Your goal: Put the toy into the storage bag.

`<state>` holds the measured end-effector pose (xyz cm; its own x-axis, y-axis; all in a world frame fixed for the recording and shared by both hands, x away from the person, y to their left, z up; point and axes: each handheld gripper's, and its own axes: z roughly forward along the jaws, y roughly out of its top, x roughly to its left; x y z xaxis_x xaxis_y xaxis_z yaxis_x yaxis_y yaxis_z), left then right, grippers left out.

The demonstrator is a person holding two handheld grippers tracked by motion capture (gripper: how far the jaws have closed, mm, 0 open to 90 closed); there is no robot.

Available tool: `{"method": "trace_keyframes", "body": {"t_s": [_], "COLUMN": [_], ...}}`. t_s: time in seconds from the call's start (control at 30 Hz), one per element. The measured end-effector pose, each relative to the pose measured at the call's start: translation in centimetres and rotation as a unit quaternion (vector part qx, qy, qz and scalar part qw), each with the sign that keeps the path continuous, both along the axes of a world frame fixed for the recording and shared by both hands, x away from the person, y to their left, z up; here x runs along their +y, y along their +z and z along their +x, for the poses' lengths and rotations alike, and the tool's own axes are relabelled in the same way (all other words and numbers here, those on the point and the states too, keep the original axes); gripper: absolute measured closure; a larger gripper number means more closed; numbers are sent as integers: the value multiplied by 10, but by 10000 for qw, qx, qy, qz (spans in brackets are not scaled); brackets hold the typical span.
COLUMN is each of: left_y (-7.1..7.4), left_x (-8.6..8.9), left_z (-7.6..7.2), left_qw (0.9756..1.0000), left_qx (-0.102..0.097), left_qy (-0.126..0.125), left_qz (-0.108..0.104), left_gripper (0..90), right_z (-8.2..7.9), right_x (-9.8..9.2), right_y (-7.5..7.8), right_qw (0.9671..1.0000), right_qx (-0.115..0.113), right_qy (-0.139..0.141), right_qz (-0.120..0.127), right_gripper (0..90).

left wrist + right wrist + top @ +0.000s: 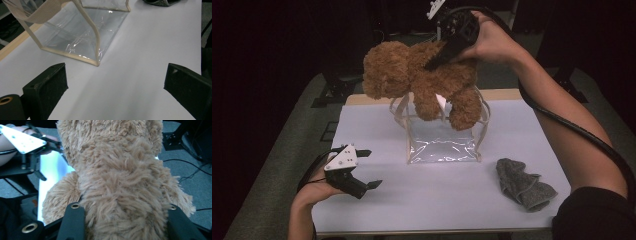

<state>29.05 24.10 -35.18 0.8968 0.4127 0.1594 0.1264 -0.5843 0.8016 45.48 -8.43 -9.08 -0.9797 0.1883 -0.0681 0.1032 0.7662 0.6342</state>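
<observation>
A brown plush teddy bear (422,80) hangs in the air above a clear plastic bag (442,142) with cream trim and straps. My right gripper (439,59) is shut on the bear's body from the far side; in the right gripper view both black jaws press into the fur of the bear (120,185). My left gripper (369,169) rests open near the table's front left, with nothing between its jaws. In the left gripper view that open left gripper (116,82) faces the bag (75,37), which stands a short way off on the white table.
A crumpled grey cloth (524,184) lies at the front right of the white table (437,200); its edge (160,2) appears beyond the bag. Dark stands and cables surround the table on the floor (190,170).
</observation>
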Motion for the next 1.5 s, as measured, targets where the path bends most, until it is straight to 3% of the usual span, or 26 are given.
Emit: {"method": "trace_keyframes", "body": {"t_s": [0.2,0.57,0.7,0.93,1.2,1.5], "left_y": [-1,-2,-3,-3,-2,-3], "left_x": [0,0,0,-1,-2,-3], "left_z": [0,-1,0,-1,-2,-2], "left_qw": [10000,10000,10000,9999,9999,9999], "left_qx": [22,58,78,92,69,83], "left_qy": [-10,-33,-30,-54,-86,-81], "left_qz": [32,7,-15,7,0,18], "left_gripper": [39,39,39,39,39,39], "right_z": [23,59,57,39,19,44], "right_x": [1,2,4,9,6,-8], "right_y": [0,-21,-31,-42,-55,-72], "right_qw": [9999,9992,9992,9999,9994,9985], "right_qx": [-49,-50,-58,41,320,499], "right_qy": [-140,-371,-341,-115,141,-179], "right_qz": [-25,-172,-215,-108,67,107], "right_gripper": [568,565,564,561,560,559]}}
